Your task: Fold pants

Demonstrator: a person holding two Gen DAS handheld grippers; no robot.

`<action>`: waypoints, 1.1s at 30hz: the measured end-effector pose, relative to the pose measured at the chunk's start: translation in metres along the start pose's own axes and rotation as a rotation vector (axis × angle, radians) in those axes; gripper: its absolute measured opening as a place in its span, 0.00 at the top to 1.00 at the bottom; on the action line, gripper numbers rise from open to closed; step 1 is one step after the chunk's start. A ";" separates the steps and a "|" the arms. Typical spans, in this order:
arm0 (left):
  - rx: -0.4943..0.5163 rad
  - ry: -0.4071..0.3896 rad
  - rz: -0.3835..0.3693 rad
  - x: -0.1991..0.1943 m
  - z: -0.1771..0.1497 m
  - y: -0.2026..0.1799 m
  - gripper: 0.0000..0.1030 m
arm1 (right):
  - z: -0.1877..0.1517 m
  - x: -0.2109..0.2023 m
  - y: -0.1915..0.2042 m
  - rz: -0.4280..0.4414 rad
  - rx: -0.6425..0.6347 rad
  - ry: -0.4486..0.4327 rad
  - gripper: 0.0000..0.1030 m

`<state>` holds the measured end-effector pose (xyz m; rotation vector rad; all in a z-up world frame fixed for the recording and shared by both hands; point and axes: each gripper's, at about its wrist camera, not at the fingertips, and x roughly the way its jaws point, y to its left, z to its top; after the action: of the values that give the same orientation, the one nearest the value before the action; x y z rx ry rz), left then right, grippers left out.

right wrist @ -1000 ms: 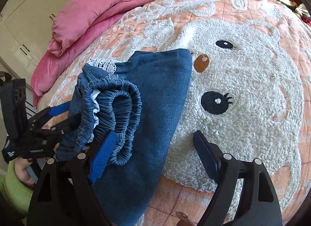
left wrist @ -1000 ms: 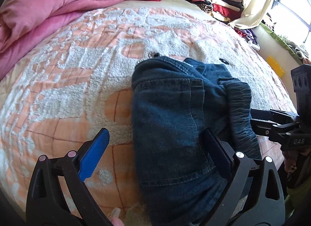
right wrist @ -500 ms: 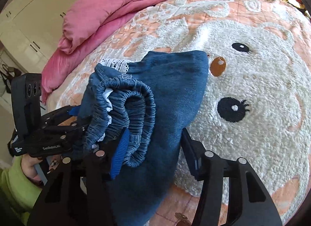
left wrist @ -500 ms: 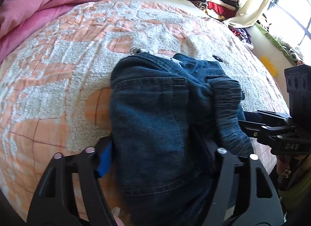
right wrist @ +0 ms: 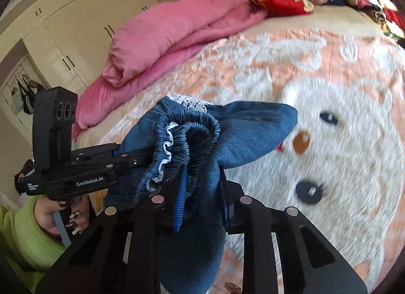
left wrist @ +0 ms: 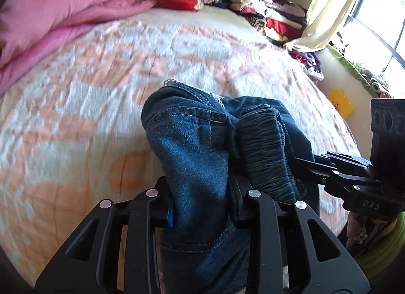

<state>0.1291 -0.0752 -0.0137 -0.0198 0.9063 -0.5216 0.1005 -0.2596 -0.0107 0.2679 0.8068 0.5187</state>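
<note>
The folded dark blue denim pants (left wrist: 192,157) hang bunched above the peach and white bedspread (left wrist: 76,106). My left gripper (left wrist: 201,205) has its jaws closing, pads pressed on the denim fold at the near end. In the right wrist view my right gripper (right wrist: 202,192) is also closing, clamped on the pants (right wrist: 253,129) just beside the gathered elastic waistband (right wrist: 187,137). A white lace trim (right wrist: 189,101) shows at the far end. Each gripper appears in the other view, the right gripper (left wrist: 341,172) at the right and the left gripper (right wrist: 101,167) at the left.
A pink duvet (left wrist: 50,15) lies along the bed's far left. Stacked clothes (left wrist: 265,10) sit at the far end near a curtain (left wrist: 324,3) and window. Cream wardrobes (right wrist: 76,28) stand behind. A hand with a green sleeve (right wrist: 22,230) holds the left gripper.
Both grippers went from wide open around the pants to clamped on the denim. The pants have bunched together and lifted off the bedspread.
</note>
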 end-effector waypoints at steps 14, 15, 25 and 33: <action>0.032 0.033 0.053 0.047 0.021 -0.013 0.67 | 0.020 0.019 -0.048 -0.188 0.074 0.065 0.73; 0.044 0.046 0.073 0.052 0.018 -0.014 0.65 | 0.016 0.023 -0.054 -0.205 0.099 0.083 0.66; 0.061 0.057 0.098 0.049 0.008 -0.012 0.46 | 0.004 0.023 -0.054 -0.272 0.129 0.085 0.36; 0.040 -0.022 0.087 -0.003 0.001 -0.013 0.09 | -0.002 -0.035 -0.022 -0.329 0.042 -0.076 0.06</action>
<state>0.1228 -0.0860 -0.0080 0.0494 0.8710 -0.4575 0.0864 -0.2972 0.0007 0.1871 0.7693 0.1815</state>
